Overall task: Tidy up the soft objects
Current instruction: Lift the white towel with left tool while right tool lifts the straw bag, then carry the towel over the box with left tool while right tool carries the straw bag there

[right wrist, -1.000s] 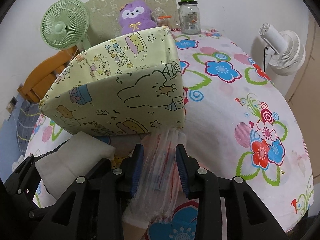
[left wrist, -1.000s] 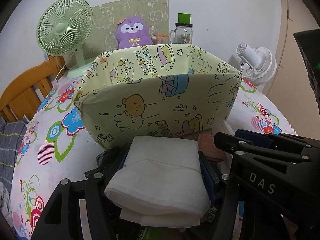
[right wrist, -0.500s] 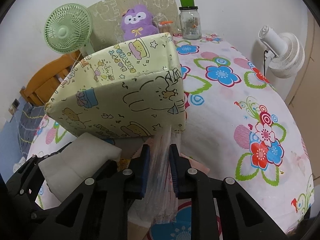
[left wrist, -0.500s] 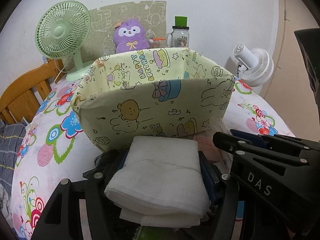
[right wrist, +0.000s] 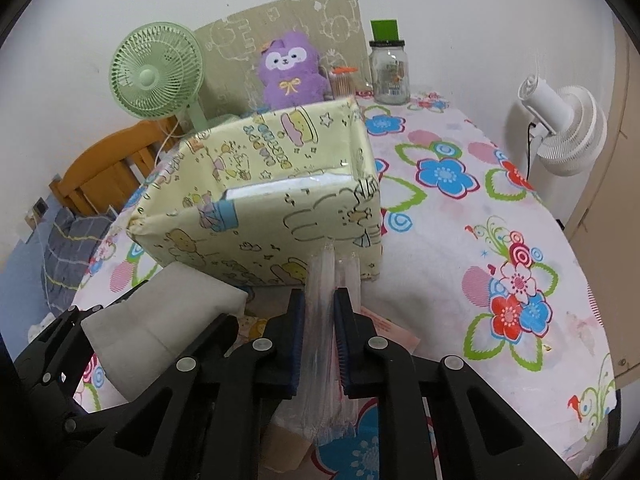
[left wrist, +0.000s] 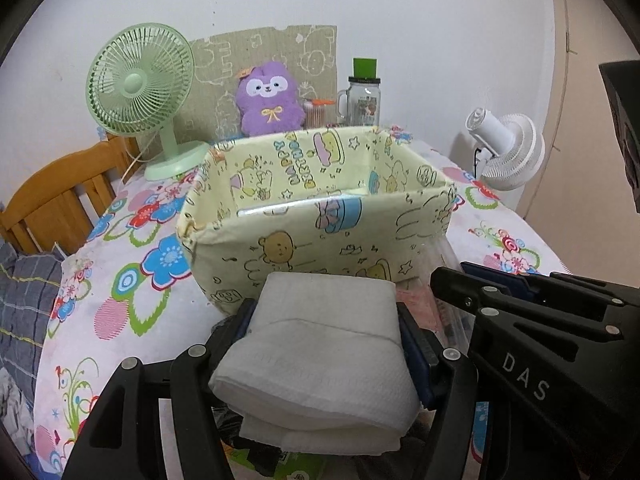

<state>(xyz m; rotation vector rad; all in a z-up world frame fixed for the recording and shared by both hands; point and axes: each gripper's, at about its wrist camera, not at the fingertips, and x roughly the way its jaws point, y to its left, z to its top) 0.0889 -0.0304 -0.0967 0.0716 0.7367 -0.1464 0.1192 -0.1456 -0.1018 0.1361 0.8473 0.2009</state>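
My left gripper [left wrist: 322, 320] is shut on a folded white towel [left wrist: 320, 360] and holds it just in front of the yellow cartoon-print storage box [left wrist: 320, 216]. The towel also shows in the right wrist view [right wrist: 160, 312]. My right gripper [right wrist: 319, 308] is shut on a clear plastic packet [right wrist: 326, 344], pinched thin and upright, close to the box's near right corner [right wrist: 360, 240]. The box is open-topped and its floor is hidden. A purple plush toy [left wrist: 268, 100] sits behind the box.
A green desk fan [left wrist: 140, 92] stands at the back left, a glass jar with green lid [left wrist: 362, 96] at the back, a white fan [left wrist: 504, 148] off the table's right. A wooden chair [left wrist: 52, 196] is at the left. The floral tablecloth [right wrist: 460, 240] covers the table.
Both grippers have risen with their loads, so the box's inside shows more. The right gripper has closed tighter on the packet, squeezing it thin.
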